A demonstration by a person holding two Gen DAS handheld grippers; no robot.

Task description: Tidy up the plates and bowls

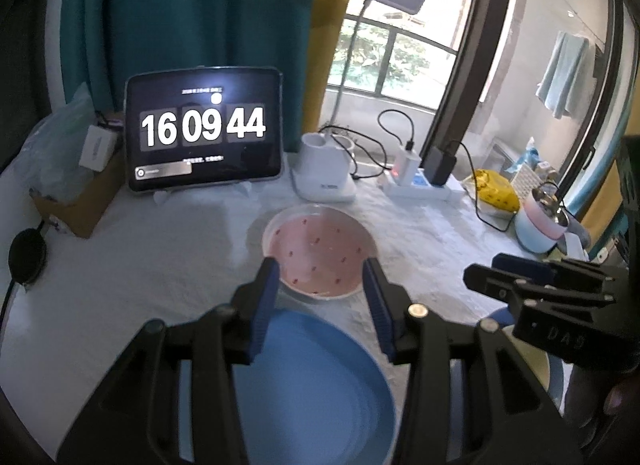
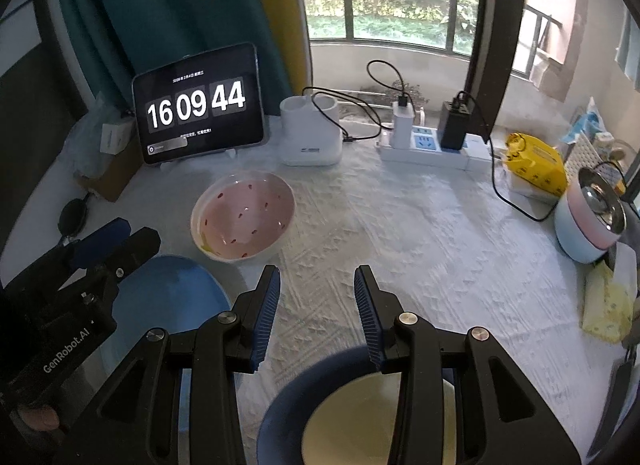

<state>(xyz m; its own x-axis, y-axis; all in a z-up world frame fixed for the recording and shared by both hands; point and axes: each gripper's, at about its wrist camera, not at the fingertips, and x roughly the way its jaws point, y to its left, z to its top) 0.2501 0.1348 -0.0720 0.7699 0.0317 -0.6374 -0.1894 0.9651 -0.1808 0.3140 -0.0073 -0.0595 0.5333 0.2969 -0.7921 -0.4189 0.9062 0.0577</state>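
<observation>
Both grippers hang over the white-clothed table (image 2: 400, 225), jaws parted and holding nothing. The left gripper (image 1: 320, 269) sits above a flat light-blue plate (image 1: 312, 385), with the pink speckled bowl (image 1: 320, 249) just beyond. The right gripper (image 2: 317, 277) hovers over a dark-blue bowl with a cream inside (image 2: 360, 417).
</observation>
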